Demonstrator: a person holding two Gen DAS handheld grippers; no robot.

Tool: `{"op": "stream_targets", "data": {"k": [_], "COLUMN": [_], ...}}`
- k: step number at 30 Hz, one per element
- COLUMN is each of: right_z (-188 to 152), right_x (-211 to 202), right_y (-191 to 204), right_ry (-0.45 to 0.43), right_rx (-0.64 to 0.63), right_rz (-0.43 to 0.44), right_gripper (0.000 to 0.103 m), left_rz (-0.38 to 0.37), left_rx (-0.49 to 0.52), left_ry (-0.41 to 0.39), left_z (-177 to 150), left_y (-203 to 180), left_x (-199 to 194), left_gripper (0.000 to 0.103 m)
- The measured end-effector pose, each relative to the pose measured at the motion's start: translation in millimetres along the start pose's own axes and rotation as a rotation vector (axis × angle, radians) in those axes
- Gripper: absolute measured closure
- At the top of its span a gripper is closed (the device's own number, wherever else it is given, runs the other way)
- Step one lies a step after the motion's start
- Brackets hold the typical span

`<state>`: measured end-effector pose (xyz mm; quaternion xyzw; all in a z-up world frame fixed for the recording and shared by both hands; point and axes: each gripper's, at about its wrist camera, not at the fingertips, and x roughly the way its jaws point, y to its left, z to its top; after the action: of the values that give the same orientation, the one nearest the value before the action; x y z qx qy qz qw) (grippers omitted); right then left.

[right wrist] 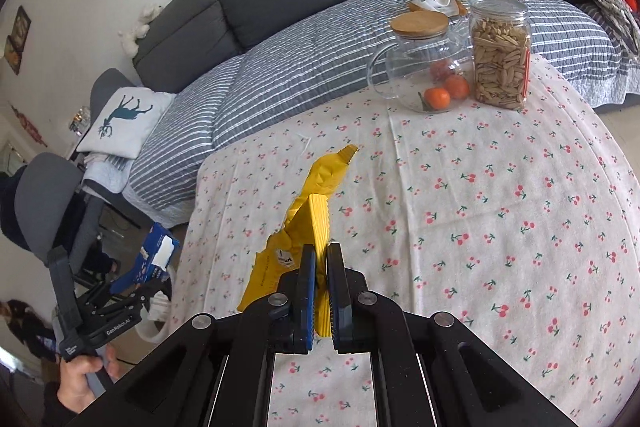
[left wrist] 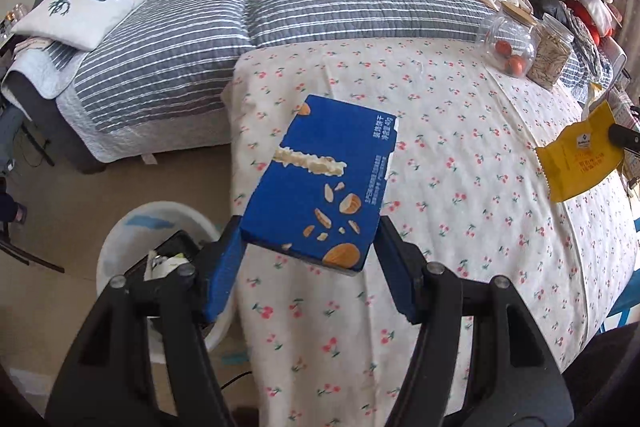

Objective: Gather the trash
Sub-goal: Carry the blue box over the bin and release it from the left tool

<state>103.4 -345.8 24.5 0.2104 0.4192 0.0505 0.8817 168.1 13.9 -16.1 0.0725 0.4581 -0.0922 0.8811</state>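
My left gripper is shut on a blue snack box and holds it above the left edge of the cherry-print tablecloth. A white trash bin with trash inside stands on the floor just below and left of it. My right gripper is shut on a crumpled yellow wrapper, held above the table. The wrapper also shows at the right of the left wrist view. The left gripper with the box shows at the lower left of the right wrist view.
A glass teapot with small oranges and a jar of seeds stand at the table's far side. A grey sofa with a striped cover lies behind. A deer pillow is at the left.
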Motion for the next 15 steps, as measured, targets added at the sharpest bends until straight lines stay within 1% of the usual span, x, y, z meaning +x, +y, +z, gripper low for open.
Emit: {"op": "stream_targets", "data": {"k": [1, 3, 5, 7, 10, 15], "right_z": [-5, -15, -19, -22, -27, -33], "right_x": [3, 12, 24, 31, 40, 60], "right_y": [4, 12, 22, 38, 62, 87], "right_ry": [0.003, 0.022, 0.063, 0.074, 0.082, 0.111], "right_rx": [-0.008, -0.013, 0.002, -0.017, -0.085, -0.126], "right_rz": [0.011, 0.033, 0.063, 0.100, 0.102, 0.109], "right_gripper": [0.097, 0.097, 0.097, 0.097, 0.097, 0.097], "left_rz": [0.007, 0.027, 0.044, 0.072, 0.103, 0.139], "left_rx": [-0.018, -0.065, -0.106, -0.140, -0.193, -0.244], "left_ry": [0.007, 0.047, 0.053, 0.064, 0.089, 0.143], "left_z": [-7, -18, -26, -35, -49, -67], "left_y": [11, 32, 54, 76, 106, 141], "left_x": [-1, 1, 1, 2, 6, 18], "left_gripper": [0.037, 0.037, 0.037, 0.037, 0.037, 0.037]}}
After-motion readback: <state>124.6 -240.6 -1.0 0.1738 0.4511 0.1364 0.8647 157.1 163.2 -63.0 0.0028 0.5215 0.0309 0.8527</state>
